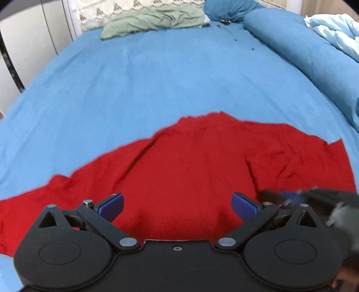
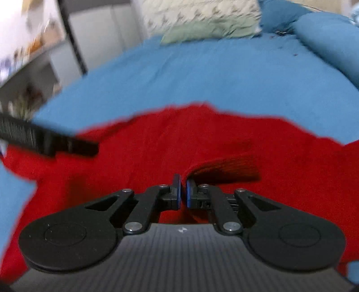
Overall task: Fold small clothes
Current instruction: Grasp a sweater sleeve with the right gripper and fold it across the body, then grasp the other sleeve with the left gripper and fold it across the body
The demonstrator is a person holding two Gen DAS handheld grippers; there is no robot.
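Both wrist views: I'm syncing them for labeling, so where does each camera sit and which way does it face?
Left wrist: sits behind the open left gripper, facing across the red garment toward the pillows; the right gripper blurs in at right.
Right wrist: behind the right gripper, shut on a garment fold, facing likewise; a black part, probably the left gripper, at left.
Shared: garment, blue bedsheet, green cloth.

The left matte black plastic two-finger gripper (image 1: 178,207) has round disc housings, triangular cut-outs in its linkage arms, silver pivot screws and ribbed blue rubber finger pads (image 1: 245,207). The right matte black two-finger gripper (image 2: 183,191) matches it, with a grey ribbed body panel behind the linkages bearing a small white mark.
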